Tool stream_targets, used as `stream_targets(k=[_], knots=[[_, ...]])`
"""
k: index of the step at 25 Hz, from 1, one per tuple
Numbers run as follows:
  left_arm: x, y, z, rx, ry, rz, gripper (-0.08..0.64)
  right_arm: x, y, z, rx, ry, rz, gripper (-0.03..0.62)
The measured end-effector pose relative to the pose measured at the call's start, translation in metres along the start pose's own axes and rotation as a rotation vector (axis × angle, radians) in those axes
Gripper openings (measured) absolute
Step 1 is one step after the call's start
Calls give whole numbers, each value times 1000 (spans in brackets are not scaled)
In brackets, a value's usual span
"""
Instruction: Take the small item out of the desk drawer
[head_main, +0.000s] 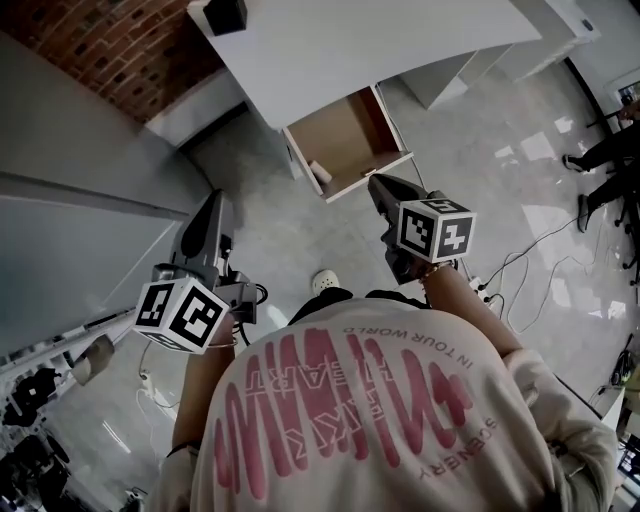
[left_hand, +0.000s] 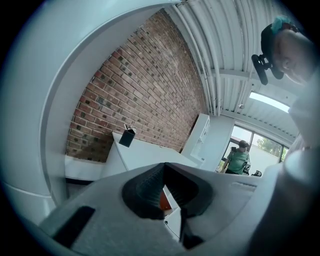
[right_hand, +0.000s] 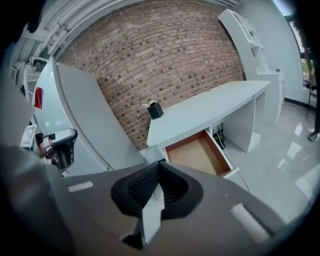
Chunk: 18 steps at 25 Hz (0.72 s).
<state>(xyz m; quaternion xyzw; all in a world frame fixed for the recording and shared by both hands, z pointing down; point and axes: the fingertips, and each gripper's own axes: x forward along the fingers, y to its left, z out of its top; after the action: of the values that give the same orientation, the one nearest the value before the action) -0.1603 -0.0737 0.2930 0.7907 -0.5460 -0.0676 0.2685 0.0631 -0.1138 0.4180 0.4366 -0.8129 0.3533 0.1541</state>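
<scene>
The white desk (head_main: 400, 40) has its drawer (head_main: 350, 140) pulled open, showing a brown bottom. A small white item (head_main: 320, 172) lies in the drawer's near left corner. My right gripper (head_main: 378, 182) hovers just before the drawer's front edge, shut with nothing in it. In the right gripper view the drawer (right_hand: 200, 152) lies ahead and right of the closed jaws (right_hand: 159, 167); the item does not show there. My left gripper (head_main: 212, 198) hangs further back on the left over the floor, also shut and empty (left_hand: 164, 167).
A black holder (head_main: 225, 15) stands on the desk's far left end. A brick wall (right_hand: 150, 60) runs behind. Cables (head_main: 510, 270) trail on the glossy floor at the right. A person (left_hand: 237, 160) stands far off near a window. Grey panels (head_main: 70, 230) lie to my left.
</scene>
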Motion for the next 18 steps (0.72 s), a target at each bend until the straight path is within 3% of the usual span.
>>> stream_targets(k=[3,6,18], knots=[[4,4,-3,-7,8,-5,6,8,-5,-14,-24,38,-18,12],[3,10,-5,-16,6,0,6,17,-8,-28,-47,83,-32,60],[-13,36,-16,-87,-10,78,6,48,-16,-55,-102,225,-51,104]])
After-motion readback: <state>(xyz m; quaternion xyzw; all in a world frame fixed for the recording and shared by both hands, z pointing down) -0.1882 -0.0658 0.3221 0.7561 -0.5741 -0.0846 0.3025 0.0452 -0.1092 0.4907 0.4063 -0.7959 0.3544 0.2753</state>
